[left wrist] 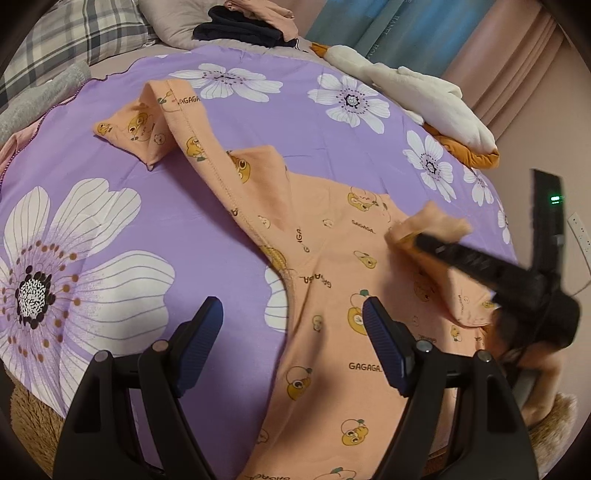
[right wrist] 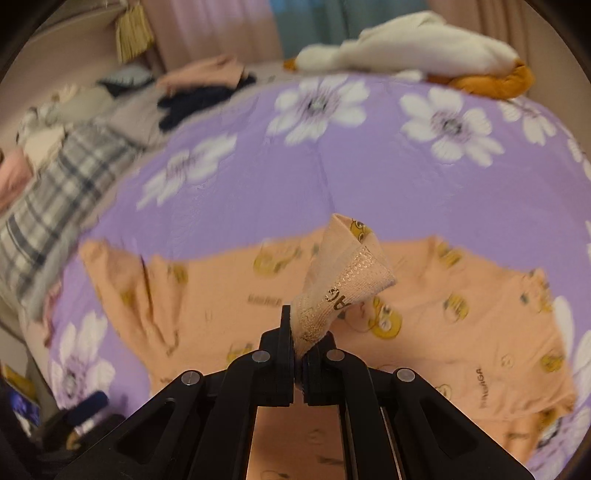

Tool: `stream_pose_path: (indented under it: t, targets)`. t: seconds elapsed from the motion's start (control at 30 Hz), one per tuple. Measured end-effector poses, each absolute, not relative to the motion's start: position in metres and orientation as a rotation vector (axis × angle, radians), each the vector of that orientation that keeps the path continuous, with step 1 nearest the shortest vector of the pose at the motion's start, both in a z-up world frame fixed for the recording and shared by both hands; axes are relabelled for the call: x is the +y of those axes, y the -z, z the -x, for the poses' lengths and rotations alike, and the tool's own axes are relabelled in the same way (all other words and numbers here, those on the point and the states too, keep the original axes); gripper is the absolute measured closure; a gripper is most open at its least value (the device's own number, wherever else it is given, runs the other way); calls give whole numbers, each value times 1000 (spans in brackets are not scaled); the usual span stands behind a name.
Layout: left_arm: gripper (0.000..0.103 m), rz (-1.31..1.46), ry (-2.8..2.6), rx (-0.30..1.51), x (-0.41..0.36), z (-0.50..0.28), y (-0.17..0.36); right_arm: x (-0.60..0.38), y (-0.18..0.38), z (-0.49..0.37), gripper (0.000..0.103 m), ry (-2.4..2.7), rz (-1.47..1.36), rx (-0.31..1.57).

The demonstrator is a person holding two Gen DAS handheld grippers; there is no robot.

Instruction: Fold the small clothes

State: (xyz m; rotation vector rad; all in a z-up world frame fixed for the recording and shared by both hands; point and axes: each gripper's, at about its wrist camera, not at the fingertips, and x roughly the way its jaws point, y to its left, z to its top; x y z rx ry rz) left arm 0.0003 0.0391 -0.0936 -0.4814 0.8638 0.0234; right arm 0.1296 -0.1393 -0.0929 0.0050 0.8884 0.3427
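A small peach garment (left wrist: 332, 266) printed with yellow cartoon figures and "GAGAGA" lies spread on a purple flowered bedspread (left wrist: 140, 206). One long part of it runs to the upper left and is folded over at its end (left wrist: 144, 125). My left gripper (left wrist: 293, 325) hovers open low over the cloth's left edge, nothing between its blue pads. My right gripper (left wrist: 417, 238) comes in from the right, shut on a hemmed end of the garment and lifting it over the body. In the right wrist view that hemmed end (right wrist: 343, 280) sticks up from the shut right gripper (right wrist: 299, 332).
A white and orange plush toy (left wrist: 424, 99) lies at the bed's far right edge. Dark and pink folded clothes (left wrist: 251, 26) sit at the back, with a plaid pillow (left wrist: 74, 33) and grey cloth (left wrist: 40, 99) at the far left. Curtains hang behind.
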Motion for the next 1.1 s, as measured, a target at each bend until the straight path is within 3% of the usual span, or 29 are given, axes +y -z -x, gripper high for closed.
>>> stream_pose_path:
  t: [0.2,0.23,0.3,0.37,0.4,0.67,0.9,0.93,1.07,1.1]
  targets:
    - [26,484,-22,876,40,-2,98,-123,123,-134,99,-351,18,989]
    - [26,483,-23,878,40,-2,99,-125,124,-133,95,-360,18,993]
    - [25,480,-26,880,39,-3,99,-124,124,-130,79,-391,17,992]
    - [24,479,-23,877,39,-3,98,-127,118,-125,44,-425,-10,980]
    - [24,480,-22,876,39,-3,98,-131,112,-121,40,-437,-32,957]
    - [24,484,54,886,25,-27,90,-189,58,-100,35,-346,-119,777]
    - [26,480,125,968,-3,-86,109,-281,59,-90,35,-102,-265,709]
    - [32,488,120,978,-7,-94,114,-292,61,-88,35,-87,-288,707]
    - [79,514,95,997,-14,-113,129,-324,65,-84,35,-25,-353,710]
    - [86,504,88,986,-15,-114,128,-331,67,-84,35,-18,-365,715]
